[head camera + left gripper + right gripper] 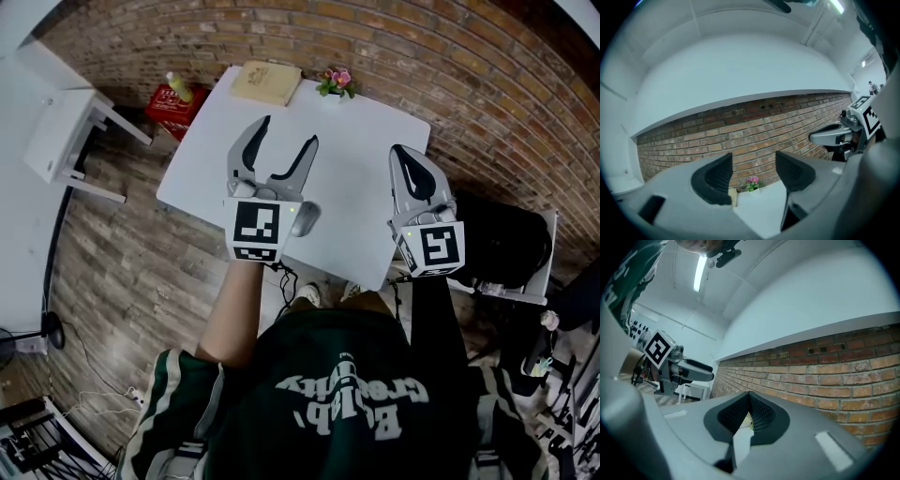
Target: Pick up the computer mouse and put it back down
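Mouse (pixel 306 217) lengthwise roughly toward wall (pixel 422 56) | left gripper (pixel 290 132) jaws spread, empty | right gripper (pixel 403 156) jaws together

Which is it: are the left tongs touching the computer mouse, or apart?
Apart. The left gripper view shows the left tongs open, only brick wall between them; the computer mouse lies on the table.

open table (pixel 356 159) middle; book (pixel 266 82) and flowers (pixel 336 82) at far edge.

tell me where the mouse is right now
In the head view the mouse lies on the white table near its front edge, just right of the left hand-held gripper.
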